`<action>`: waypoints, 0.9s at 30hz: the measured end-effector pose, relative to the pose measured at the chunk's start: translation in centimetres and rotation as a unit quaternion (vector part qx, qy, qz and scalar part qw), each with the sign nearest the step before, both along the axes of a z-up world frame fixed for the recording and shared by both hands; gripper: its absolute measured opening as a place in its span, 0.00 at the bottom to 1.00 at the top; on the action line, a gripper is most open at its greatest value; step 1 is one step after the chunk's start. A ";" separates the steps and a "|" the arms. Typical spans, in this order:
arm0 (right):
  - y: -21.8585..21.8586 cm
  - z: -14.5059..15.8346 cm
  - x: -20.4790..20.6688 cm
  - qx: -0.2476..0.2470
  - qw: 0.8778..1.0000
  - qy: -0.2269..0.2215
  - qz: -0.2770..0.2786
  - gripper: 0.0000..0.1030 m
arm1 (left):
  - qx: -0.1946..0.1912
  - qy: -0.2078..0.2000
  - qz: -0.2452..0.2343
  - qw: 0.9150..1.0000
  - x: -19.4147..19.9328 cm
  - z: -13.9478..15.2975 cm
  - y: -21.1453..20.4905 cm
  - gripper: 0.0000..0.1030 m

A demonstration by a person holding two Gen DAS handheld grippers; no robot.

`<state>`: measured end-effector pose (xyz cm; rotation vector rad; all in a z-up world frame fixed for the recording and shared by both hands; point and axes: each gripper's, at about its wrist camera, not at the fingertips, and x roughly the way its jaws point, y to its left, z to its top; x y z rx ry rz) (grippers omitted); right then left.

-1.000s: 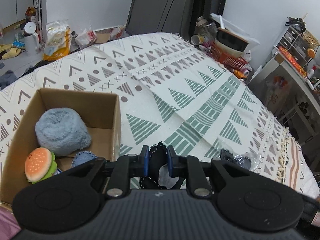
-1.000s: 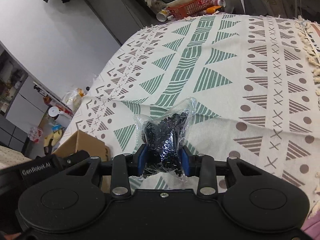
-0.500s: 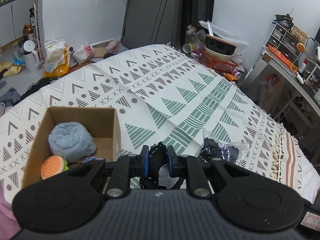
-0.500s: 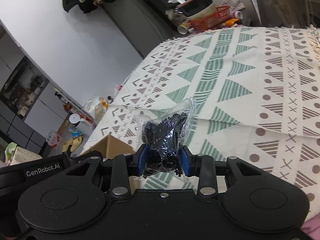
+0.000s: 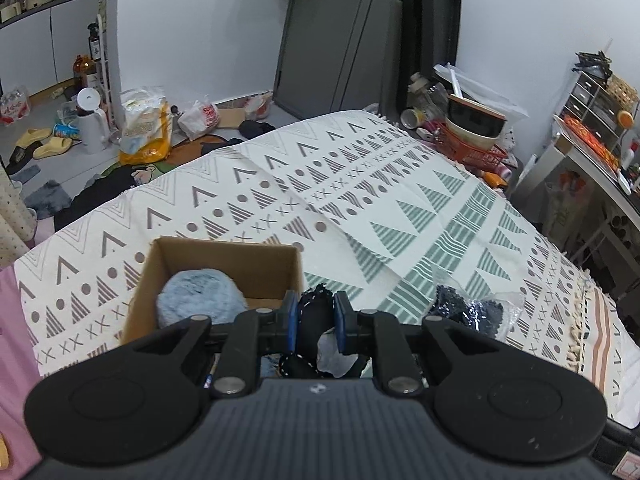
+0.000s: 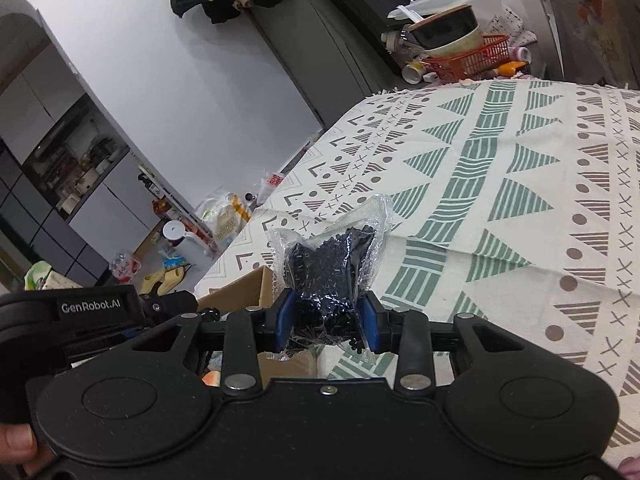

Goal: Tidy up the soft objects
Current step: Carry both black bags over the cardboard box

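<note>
Bed [image 5: 420,216] with a cream patterned blanket (green and brown triangles, dots, crosses) fills most of both views. Landmark: the cardboard box [image 5: 224,256], open-topped, sitting on the blanket on the bed's left part as the left wrist view shows it.

Inside the box: a fluffy blue-grey plush ball [image 5: 200,300] against the near-left side. Anything else in there is hidden behind the left tool body.

Right of the box, at about the same depth, a clear plastic bag of small black pieces [image 5: 468,312] shows in the left wrist view, off the blanket surface. Same bag [image 6: 332,256] in the right wrist view: the right tongs [image 6: 325,318] are clamped on its lower part, blue pads [image 6: 285,316] pressing in from both sides, bag top sticking up above them. There the box edge [image 6: 236,292] is just left of and below the bag.

Left tongs [image 5: 315,316] sit over the box's near-right corner, closed on a black fabric item with a lacy edge [image 5: 312,320]; part of it hangs down below the pads, with something white beside it that I can't identify.

Beyond the box, past the bed's far end: red basket [image 5: 468,148] with a bowl stacked in it. Floor left of the box: yellow bag, white kettle, slippers.

A fingertip [image 6: 16,450] shows at the bottom left of the right wrist view.
</note>
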<state>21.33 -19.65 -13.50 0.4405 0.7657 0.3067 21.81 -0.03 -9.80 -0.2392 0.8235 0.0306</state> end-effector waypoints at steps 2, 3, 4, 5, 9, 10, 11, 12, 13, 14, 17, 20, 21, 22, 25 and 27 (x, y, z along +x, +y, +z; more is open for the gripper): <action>0.5 0.0 -0.1 -0.004 1.000 -0.005 0.005 0.34 | -0.004 0.001 0.006 1.000 0.3 -0.1 1.0 0.17; 0.7 0.0 -0.2 -0.006 1.000 -0.007 0.008 0.34 | -0.006 0.001 0.008 1.000 0.4 -0.1 1.4 0.17; 1.0 0.1 -0.3 -0.008 1.000 -0.008 0.011 0.34 | -0.007 0.001 0.011 1.000 0.6 -0.1 1.9 0.17; 1.2 0.1 -0.3 -0.010 1.000 -0.010 0.013 0.34 | -0.009 0.000 0.014 1.000 0.7 -0.1 2.3 0.17; 1.9 0.2 -0.5 -0.015 1.000 -0.015 0.019 0.34 | -0.013 -0.005 0.028 1.000 1.0 -0.4 4.0 0.17; 2.1 0.3 -0.6 -0.017 1.000 -0.015 0.020 0.34 | -0.015 -0.006 0.031 0.999 0.9 -0.6 4.4 0.17; 2.2 0.3 -0.6 -0.017 0.999 -0.015 0.023 0.34 | -0.018 -0.007 0.034 0.999 0.8 -0.9 4.7 0.17; 2.4 0.2 -0.5 -0.018 0.999 -0.015 0.026 0.34 | -0.021 -0.007 0.037 0.999 0.8 -1.2 5.0 0.17; 2.6 0.2 -0.5 -0.020 0.999 -0.013 0.029 0.34 | -0.025 -0.005 0.040 0.999 0.8 -1.6 5.3 0.17; 2.9 0.0 -0.4 -0.021 0.999 -0.010 0.031 0.34 | -0.031 -0.002 0.041 0.999 0.8 -2.0 5.6 0.17; 3.7 -0.2 0.0 -0.025 0.999 -0.004 0.037 0.34 | -0.043 0.011 0.039 0.998 1.0 -3.5 6.3 0.17; 5.0 0.2 0.1 -0.035 0.998 -0.013 0.045 0.34 | -0.055 0.028 0.037 0.997 1.4 -4.6 7.1 0.17; 5.3 0.4 0.0 -0.038 0.998 -0.018 0.048 0.34 | -0.056 0.035 0.034 0.997 1.6 -5.1 7.2 0.17; 5.8 0.5 0.0 -0.041 0.998 -0.023 0.052 0.34 | -0.060 0.045 0.033 0.997 1.8 -5.6 7.4 0.18; 6.9 0.7 0.1 -0.053 0.996 -0.032 0.063 0.34 | -0.077 0.063 0.035 0.994 2.2 -7.2 7.8 0.18; 7.8 0.8 0.4 -0.064 0.995 -0.033 0.068 0.34 | -0.080 0.068 0.039 0.994 2.2 -8.0 8.2 0.20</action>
